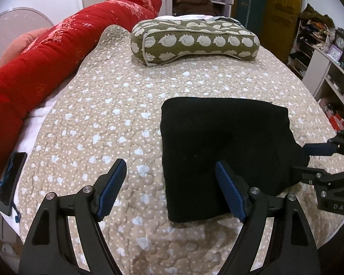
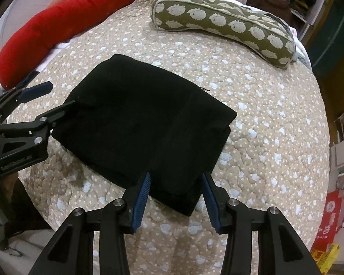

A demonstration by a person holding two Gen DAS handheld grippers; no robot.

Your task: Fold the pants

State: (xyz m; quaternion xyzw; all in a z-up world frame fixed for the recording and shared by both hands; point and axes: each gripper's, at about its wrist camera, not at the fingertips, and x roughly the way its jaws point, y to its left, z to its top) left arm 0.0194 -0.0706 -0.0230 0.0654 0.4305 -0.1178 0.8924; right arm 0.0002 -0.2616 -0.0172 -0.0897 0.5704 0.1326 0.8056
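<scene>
Pants [image 2: 146, 123] between right hand-held gripper [image 2: 175, 178] fingers

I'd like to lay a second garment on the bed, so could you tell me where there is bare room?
Widest bare quilt: between the folded black pants, red bolster and hedgehog pillow. A narrower strip lies right of the pants. Crowded: the pants' near edge, where the open left gripper and right gripper sit.

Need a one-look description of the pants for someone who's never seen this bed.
On the beige quilt with pale blue hearts, look at the near part, well in front of the olive pillow with hedgehog prints. The pants are the plain black folded rectangle lying flat there, the only dark, unpatterned fabric on the bed.
</scene>
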